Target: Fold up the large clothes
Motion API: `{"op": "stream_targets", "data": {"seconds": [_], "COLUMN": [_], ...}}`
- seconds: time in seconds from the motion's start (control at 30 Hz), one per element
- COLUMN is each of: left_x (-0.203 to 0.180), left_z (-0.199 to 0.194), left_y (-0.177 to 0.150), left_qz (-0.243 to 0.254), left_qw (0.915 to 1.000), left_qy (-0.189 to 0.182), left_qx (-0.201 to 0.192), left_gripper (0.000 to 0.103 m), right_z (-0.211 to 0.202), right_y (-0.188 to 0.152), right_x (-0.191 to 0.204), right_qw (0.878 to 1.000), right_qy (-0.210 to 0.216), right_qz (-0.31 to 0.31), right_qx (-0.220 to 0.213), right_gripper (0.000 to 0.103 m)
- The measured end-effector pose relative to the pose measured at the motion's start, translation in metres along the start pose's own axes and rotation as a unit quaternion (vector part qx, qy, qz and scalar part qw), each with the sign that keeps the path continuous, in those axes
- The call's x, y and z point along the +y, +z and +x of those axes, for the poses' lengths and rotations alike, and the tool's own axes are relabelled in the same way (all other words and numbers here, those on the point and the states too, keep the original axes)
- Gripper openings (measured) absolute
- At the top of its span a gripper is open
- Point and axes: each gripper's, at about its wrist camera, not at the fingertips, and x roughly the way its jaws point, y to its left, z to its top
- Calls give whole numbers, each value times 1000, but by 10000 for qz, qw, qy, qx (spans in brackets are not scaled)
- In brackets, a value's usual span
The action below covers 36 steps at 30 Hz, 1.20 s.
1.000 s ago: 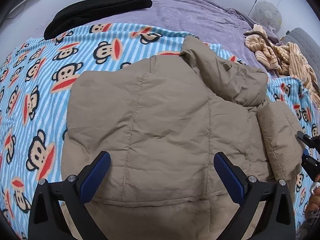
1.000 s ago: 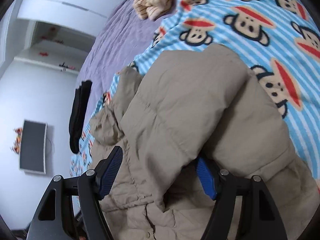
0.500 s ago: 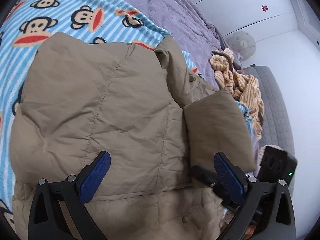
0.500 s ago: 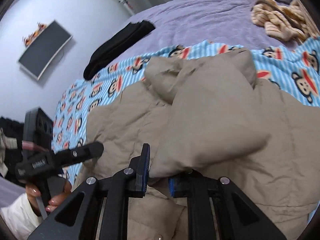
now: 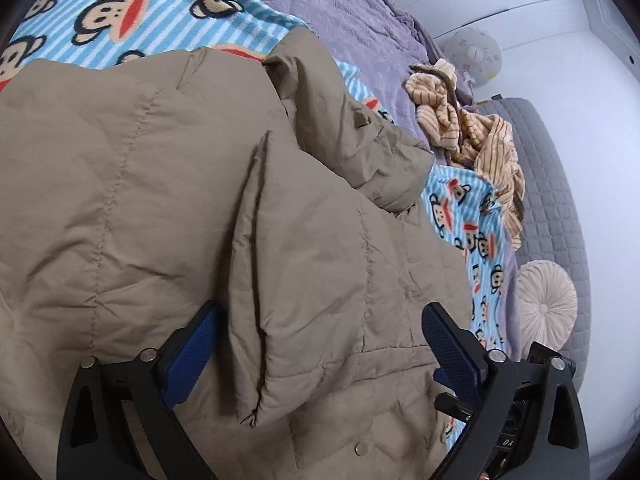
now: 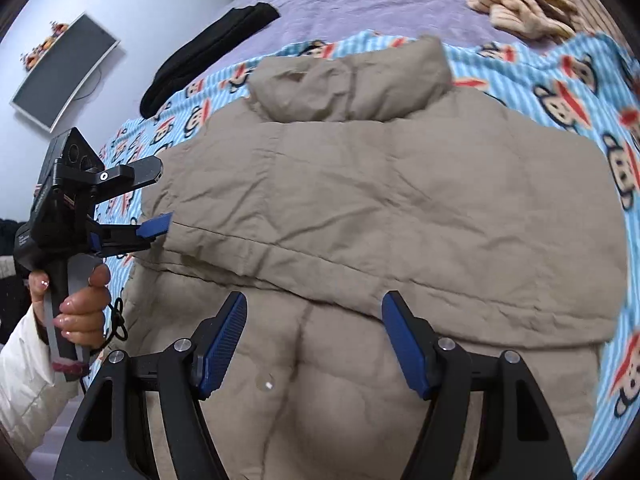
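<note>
The right tongs hang just above the tan puffer jacket, their jaws having just sprung apart with nothing pinched between them; the sleeve they likely carried now lies folded across the jacket's back. The left tongs straddle that sleeve's cuff end, jaws wide and recently narrowing a little, pads not pressing the fabric, probably poised to steady or smooth the fold. In the right view, a hand in a white sleeve grips the left tool's handle. The jacket rests on a monkey-print blanket spread over the bed, giving a flat folding surface. Farther off lie a black garment and striped clothing.
</note>
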Motion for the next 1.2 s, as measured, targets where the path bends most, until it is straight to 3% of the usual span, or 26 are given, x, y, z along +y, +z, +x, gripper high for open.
{"op": "stream_targets", "data": {"seconds": [0.13,0.2,0.27,0.4,0.43,0.47,0.5,0.6,0.7,0.83,0.9,0.97,1.07,1.2], "left_x": [-24,-31,-33,-26,-24,-19,-15,1,7,5,1,-1,0,-9], "left_z": [16,20,21,-5,-11,-15,-16,-9,1,-5,-15,-30,-52,-66], "left_y": [-2,-3,-4,-5,-6,-7,-8,-11,-16,-21,-22,-24,-22,-17], "left_qz": [345,549,584,503,486,460,442,427,528,569,652,744,780,955], "left_qw": [9992,9975,9959,9949,9943,9937,9931,9906,9872,9816,9744,9644,9559,9568], "left_qy": [161,423,673,791,825,886,967,1251,1468,1787,2100,2455,2689,2544], "left_qx": [110,146,130,-372,-463,-504,-493,-351,-321,-355,-464,-642,-883,-1033], "left_gripper": [73,36,14,14,14,14,14,14,15,20,29,35,36,36], "right_z": [-15,-23,-31,-36,-38,-40,-41,-45,-24,-1,-5,-11,-37,-79], "right_y": [-25,-35,-38,-31,-27,-20,-13,6,13,-4,-8,-8,-16,-35], "right_x": [-63,-96,-123,-162,-167,-170,-171,-163,-161,-178,-181,-180,-169,-153], "right_qw": [9949,9859,9721,9391,9356,9356,9368,9515,9628,9525,9500,9524,9612,9668], "right_qy": [-82,84,315,699,658,592,590,361,85,356,392,357,7,-713], "right_qz": [1006,1669,2292,3239,3316,3316,3262,2802,2531,2932,3002,2961,2701,2225], "right_qx": [51,-133,-393,-912,-1016,-1061,-1115,-1218,-943,-747,-758,-627,-553,-1034], "right_gripper": [74,74,74,73,51,12,7,7,7,8,8,15,23,24]}}
